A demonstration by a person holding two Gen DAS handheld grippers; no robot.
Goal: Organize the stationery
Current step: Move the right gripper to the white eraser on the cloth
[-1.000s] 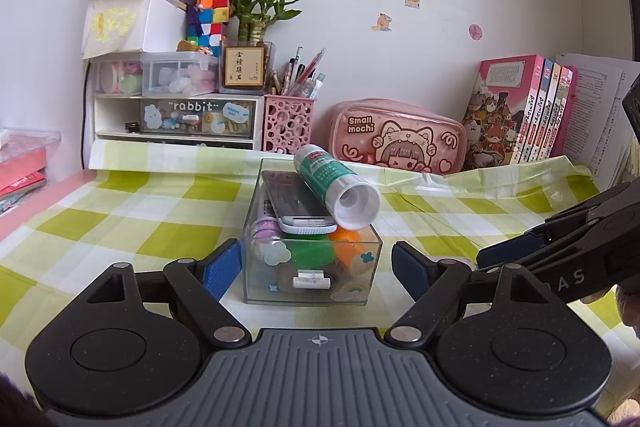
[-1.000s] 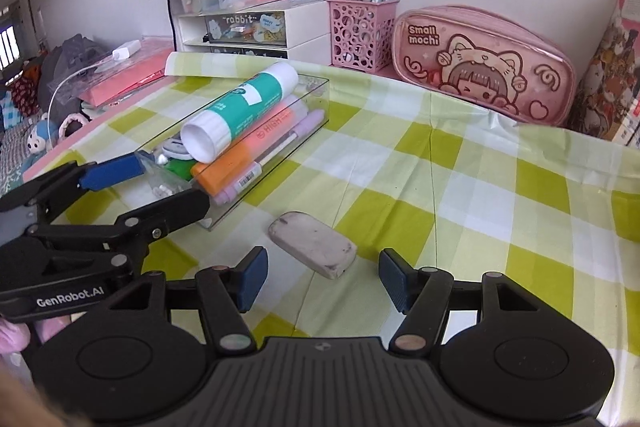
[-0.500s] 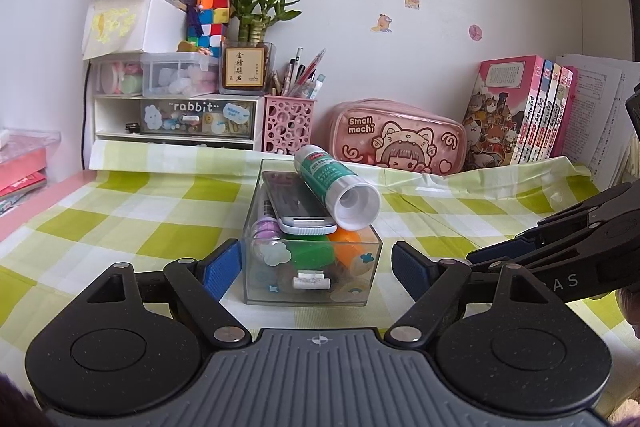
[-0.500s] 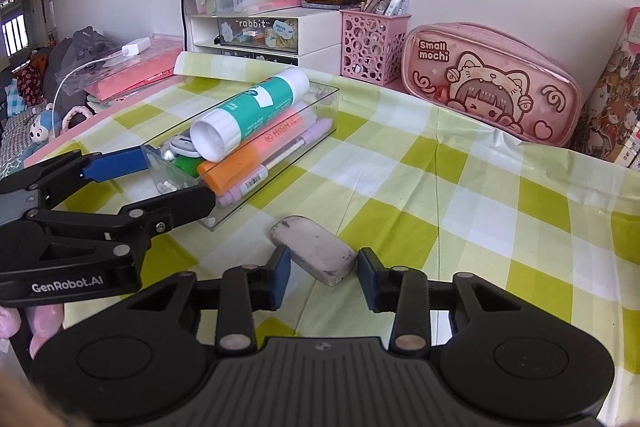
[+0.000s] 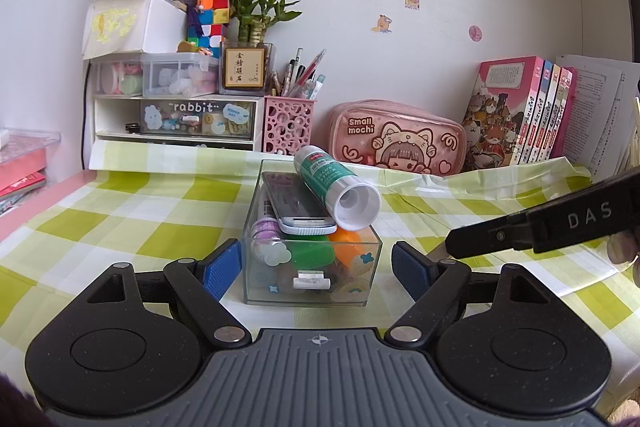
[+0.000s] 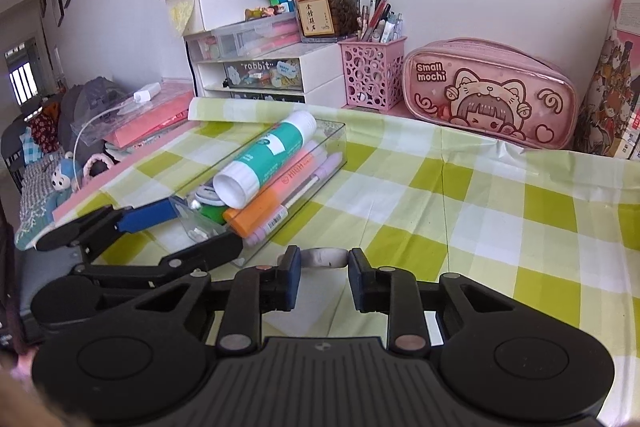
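desk with green/white check tablecloth [image 6: 480, 211], white wall behind, pink pencil case [image 6: 490, 93] at 1 o'clock. clear organizer box [image 5: 312, 259] sits between the wide-open, empty left gripper [image 5: 316, 269] fingers, long axis toward 12. glue stick [image 5: 336, 187] lies on top, cap end at 12. right gripper [image 6: 324, 273] narrowed around grey eraser [image 6: 323, 257], contact unclear.

Clear glossy plastic box [image 5: 312, 269]; matt grey eraser [image 6: 323, 257]; smooth checked tablecloth [image 6: 480, 211]; shiny vinyl pencil case [image 5: 396, 139]; matt black gripper plastic.
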